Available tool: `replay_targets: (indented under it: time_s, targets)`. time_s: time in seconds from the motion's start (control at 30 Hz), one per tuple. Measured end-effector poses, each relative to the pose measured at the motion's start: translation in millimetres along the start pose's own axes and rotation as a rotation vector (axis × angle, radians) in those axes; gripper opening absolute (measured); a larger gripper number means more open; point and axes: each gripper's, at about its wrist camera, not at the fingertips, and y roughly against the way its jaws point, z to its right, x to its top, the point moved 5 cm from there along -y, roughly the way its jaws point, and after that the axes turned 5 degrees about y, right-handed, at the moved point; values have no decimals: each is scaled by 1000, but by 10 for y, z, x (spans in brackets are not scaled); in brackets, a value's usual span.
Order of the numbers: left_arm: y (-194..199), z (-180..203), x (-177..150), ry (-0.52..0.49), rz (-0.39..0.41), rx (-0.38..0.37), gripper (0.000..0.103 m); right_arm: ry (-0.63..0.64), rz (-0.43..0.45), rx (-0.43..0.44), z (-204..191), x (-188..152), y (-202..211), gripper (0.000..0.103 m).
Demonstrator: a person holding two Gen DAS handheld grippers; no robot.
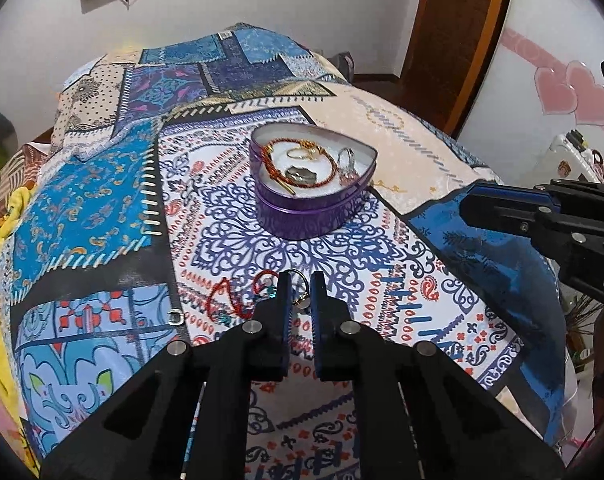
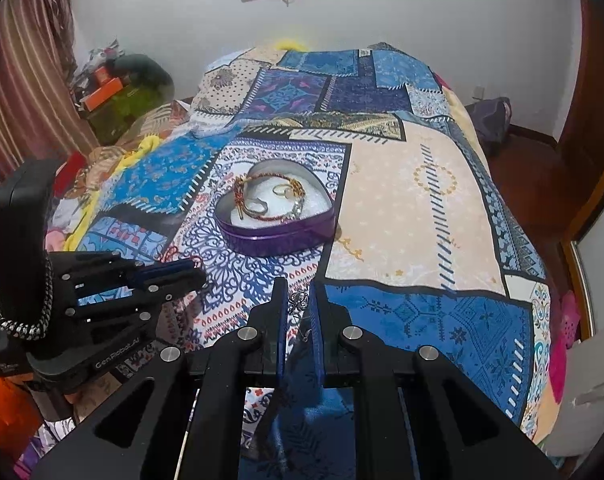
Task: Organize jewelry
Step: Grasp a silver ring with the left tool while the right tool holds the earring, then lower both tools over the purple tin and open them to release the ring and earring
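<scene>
One bed (image 1: 101, 208) filled both views, spread with a patchwork cover of blue, cream and purple panels. Toward its middle sat one purple heart-shaped tin (image 1: 314, 204), lid off, lined white. Inside it lay one red-and-gold cord bracelet (image 1: 297, 146) looped around the rim, one gold ring (image 1: 299, 153) near the far side, one silver ring (image 1: 346, 158) at the right, and one grey stone-like piece (image 1: 299, 176) near the middle. On the cover nearer than the tin lay two red cord loops (image 1: 237, 300), side by side, and left of them one small silver ring (image 1: 175, 316), apart from both. Two tools were present. The left tool (image 1: 300, 292) hovered low over the near part of the cover, its jaws set narrow around a small ring-shaped piece with a gold bead (image 1: 299, 296); whether the pads pinched it could not be told. The right tool (image 2: 297, 300) stood to the right of the tin, jaws likewise narrow, with one small silver filigree charm (image 2: 298, 300) between the pads, contact equally unclear.
</scene>
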Motion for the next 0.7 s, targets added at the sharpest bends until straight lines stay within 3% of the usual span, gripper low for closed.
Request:
replay_targets:
  time_s: [0.4,0.7]
  targets:
    - [424,-53,326,8,133,-23,7,21,59,8,-97,286,35,10]
    - [412,-58,560,3,172,-38,7,33,123,4,-87,611,56,10]
